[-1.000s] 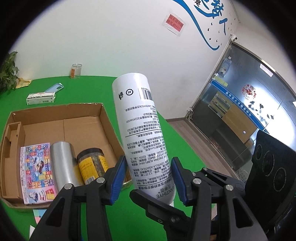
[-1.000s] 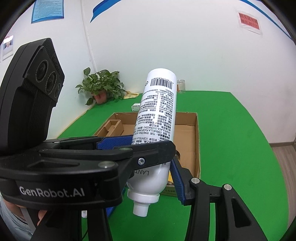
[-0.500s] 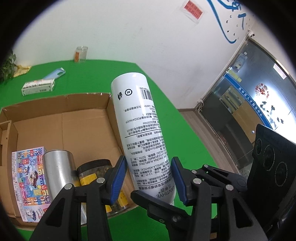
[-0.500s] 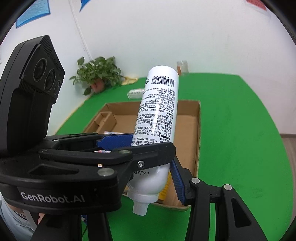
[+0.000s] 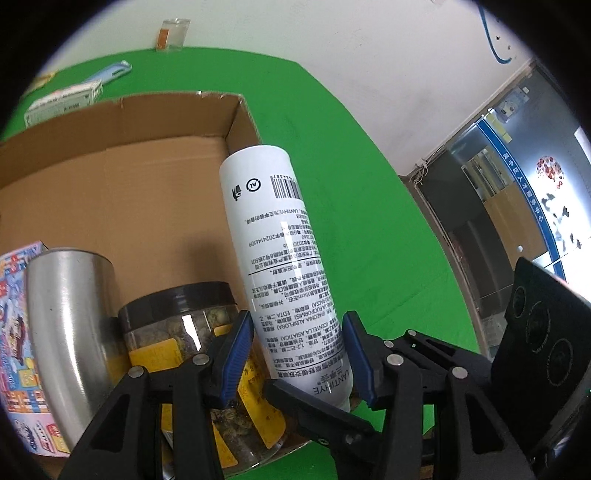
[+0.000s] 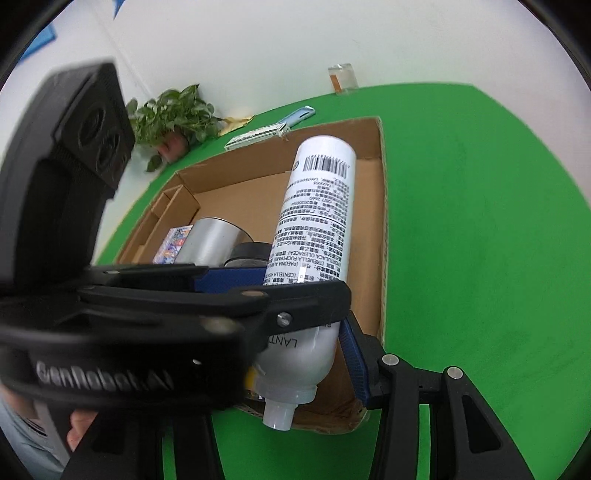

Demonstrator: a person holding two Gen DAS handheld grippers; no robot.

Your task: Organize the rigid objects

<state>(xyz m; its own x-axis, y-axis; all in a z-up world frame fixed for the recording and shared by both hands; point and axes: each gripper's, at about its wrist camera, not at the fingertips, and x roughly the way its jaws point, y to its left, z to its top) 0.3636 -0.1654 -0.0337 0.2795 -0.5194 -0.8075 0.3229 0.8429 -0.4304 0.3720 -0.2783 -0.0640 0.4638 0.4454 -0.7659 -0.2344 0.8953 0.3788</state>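
A white spray bottle [image 5: 284,258] with black print is held cap end toward the cameras, over the right side of an open cardboard box [image 5: 110,192]. My left gripper [image 5: 295,354] has its blue pads on both sides of the bottle's lower end. My right gripper [image 6: 306,314] grips the same bottle [image 6: 314,229] near its neck; its left finger is hidden behind the other gripper's black body. Inside the box lie a steel cup [image 5: 70,317], a dark-lidded jar [image 5: 192,332] with a yellow label and a colourful carton [image 5: 14,332].
Beyond the box on the green table [image 6: 480,221] lie a flat white carton [image 5: 62,103], a light blue case [image 5: 110,72] and a small glass [image 5: 173,33]. A potted plant [image 6: 173,118] stands at the far corner. A glass door [image 5: 517,192] is at right.
Both grippers have carried the bottle forward and down. It has gone from above the box's near rim to low over the box's right side, next to the jar.
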